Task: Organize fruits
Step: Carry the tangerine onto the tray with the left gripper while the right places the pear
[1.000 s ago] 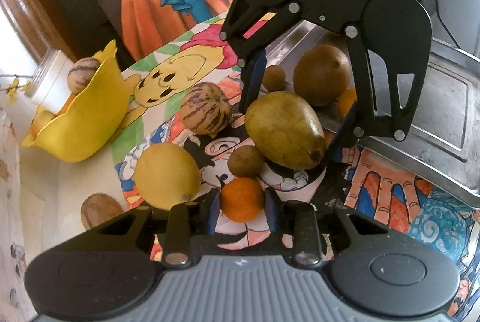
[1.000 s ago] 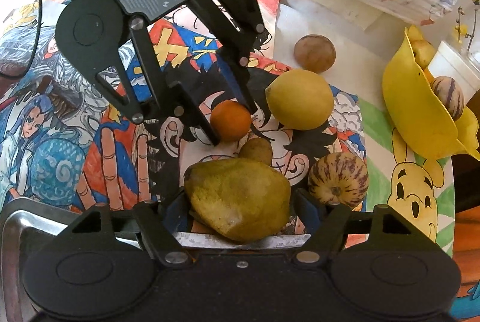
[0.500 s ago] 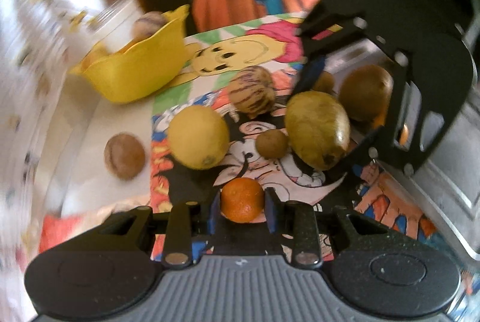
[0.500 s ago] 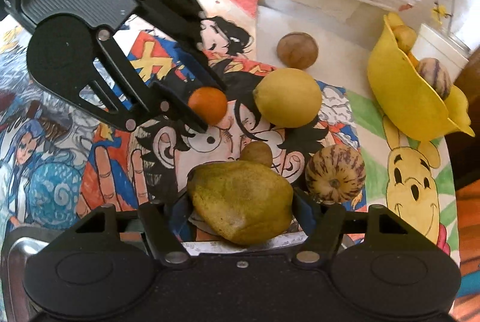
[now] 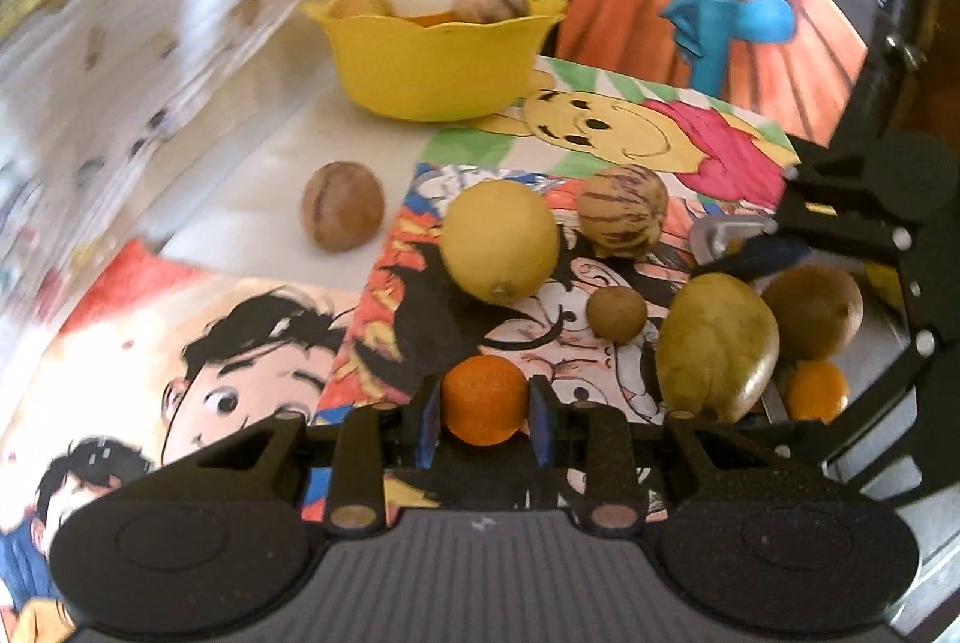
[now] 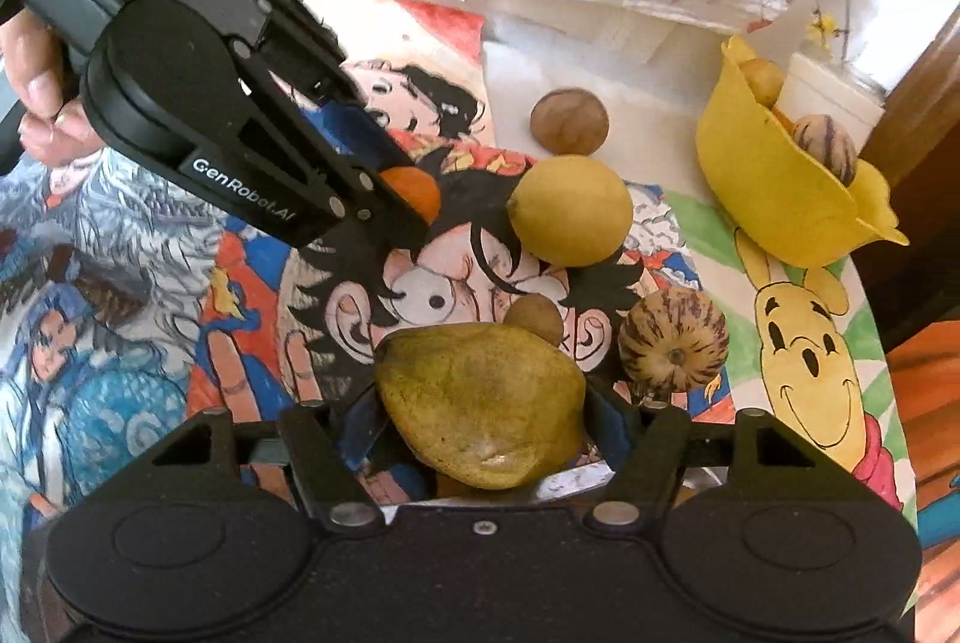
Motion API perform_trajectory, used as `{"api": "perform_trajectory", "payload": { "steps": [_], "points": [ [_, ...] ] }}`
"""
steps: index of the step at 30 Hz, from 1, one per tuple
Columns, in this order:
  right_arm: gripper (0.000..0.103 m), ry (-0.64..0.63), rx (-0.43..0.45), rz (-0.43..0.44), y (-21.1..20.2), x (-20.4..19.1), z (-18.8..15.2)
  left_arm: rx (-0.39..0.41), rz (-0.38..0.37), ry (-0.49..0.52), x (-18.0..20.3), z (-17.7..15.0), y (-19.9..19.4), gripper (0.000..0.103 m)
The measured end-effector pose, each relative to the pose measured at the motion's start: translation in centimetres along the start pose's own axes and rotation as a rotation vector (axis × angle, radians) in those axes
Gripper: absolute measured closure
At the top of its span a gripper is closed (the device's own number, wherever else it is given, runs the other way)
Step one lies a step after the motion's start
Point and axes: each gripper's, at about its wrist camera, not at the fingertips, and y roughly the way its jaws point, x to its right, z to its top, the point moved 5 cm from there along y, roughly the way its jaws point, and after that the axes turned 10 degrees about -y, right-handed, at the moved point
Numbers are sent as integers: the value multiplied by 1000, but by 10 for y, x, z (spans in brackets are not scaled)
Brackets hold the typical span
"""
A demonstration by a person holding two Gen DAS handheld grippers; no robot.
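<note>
The left claw (image 5: pixel 485 412) is clamped on a small orange (image 5: pixel 485 399), its pads on the fruit's two sides at the widest part, and it hangs clear of the surface (image 5: pixel 240 199). The orange looks light, firm and a little dimpled, so it should grip well; being round, it could roll out if pinched off-centre, and a hard squeeze would bruise it.

The right claw (image 6: pixel 480 424) is closed around a big yellow-green fruit (image 6: pixel 480 400), perhaps a mango, near the rim of a metal tray (image 5: pixel 720 232). It looks heavier, with smooth skin and a lopsided shape, so a hold across the middle suits it; whether both pads press fully is hard to tell, since the fruit hides them.

The yellow bowl (image 5: pixel 438 61), already holding some fruit, stands well beyond both claws. A lemon (image 6: pixel 570 210), a striped fruit (image 6: pixel 673 340) and two brown ones lie loose on the cartoon-printed surface.

The left claw's arm reads "GenRobot.AI" (image 6: pixel 243 190); further lettering on the handle is cut off.
</note>
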Motion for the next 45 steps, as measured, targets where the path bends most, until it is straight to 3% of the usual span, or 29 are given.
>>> {"api": "perform_trajectory", "payload": {
  "steps": [10, 16, 24, 34, 39, 45],
  "points": [
    [32, 98, 67, -79, -42, -27, 9, -6, -7, -74, -8, -17, -23, 70],
    [32, 287, 68, -149, -81, -30, 0, -1, -39, -69, 5, -18, -38, 70],
    [32, 543, 8, -292, -123, -30, -40, 1, -148, -8, 48, -18, -56, 70],
    [32, 703, -81, -426, -146, -22, -109, -59, -280, 111, 111, -46, -47, 70],
    [32, 713, -103, -422, -141, -18, -130, -79, -296, 151, 130, -57, -41, 70],
    [32, 709, -112, -383, -124, -9, -138, -66, -256, 215, 145, -63, -31, 70]
  ]
}}
